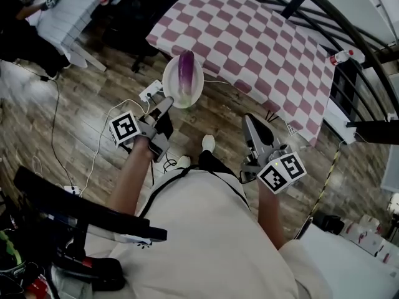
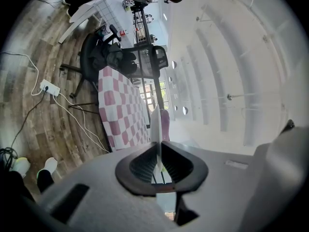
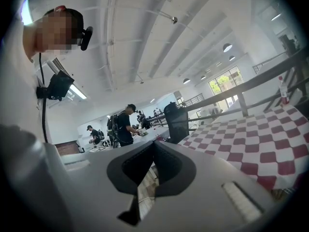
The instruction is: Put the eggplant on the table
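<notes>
The left tongs [image 1: 166, 103] pinched the plate [image 1: 169, 80] by its near rim so the eggplant [image 1: 186, 68] lay level, just short of the checkered worktop [image 1: 262, 48]. The right tongs [image 1: 249, 122] were pressed together and empty.

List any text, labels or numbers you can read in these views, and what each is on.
No words or numbers can be read.
Left gripper, its cube: black-and-white square marker, no letters.
Right gripper, its cube: the same.
Bottle by the checked table edge: red label, too small to read.
Packages at lower right: red print, too blurred.
</notes>
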Motion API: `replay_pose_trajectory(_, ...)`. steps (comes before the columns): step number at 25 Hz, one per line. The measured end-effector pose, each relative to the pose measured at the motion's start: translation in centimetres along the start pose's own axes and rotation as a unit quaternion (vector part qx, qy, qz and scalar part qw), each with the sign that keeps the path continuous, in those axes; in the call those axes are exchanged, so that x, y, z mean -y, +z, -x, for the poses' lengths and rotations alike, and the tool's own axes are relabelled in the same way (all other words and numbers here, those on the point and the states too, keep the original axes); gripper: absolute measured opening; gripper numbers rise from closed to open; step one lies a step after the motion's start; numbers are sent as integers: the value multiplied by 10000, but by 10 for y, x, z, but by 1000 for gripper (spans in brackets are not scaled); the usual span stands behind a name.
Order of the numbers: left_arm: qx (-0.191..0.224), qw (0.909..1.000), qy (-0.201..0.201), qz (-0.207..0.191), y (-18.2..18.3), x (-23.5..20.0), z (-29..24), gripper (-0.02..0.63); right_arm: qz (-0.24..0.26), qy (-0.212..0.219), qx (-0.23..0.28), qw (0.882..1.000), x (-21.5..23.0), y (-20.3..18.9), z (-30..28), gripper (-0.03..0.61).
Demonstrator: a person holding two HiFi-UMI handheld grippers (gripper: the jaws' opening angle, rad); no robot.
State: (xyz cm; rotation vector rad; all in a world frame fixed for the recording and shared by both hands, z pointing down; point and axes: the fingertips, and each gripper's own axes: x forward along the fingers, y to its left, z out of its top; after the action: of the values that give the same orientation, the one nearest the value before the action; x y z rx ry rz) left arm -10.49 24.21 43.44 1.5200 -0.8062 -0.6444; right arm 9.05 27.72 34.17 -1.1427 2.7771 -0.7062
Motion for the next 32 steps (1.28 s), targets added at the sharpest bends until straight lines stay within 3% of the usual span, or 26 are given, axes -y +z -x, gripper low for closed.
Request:
replay_pose_trajectory(14,332,9994,-16,-119,16,22,-91,37,268,510,-188,9982,78,48,-36,26)
replay_pose_trajectory(20,589,9982,49,-80,16,20,-100,37,226,793,-267,9962,95,54,-43,26)
replay_pose_trajectory(32,821,9963,229,66,25,6,-120,38,135,940,-369,9948,129,61,-59,23)
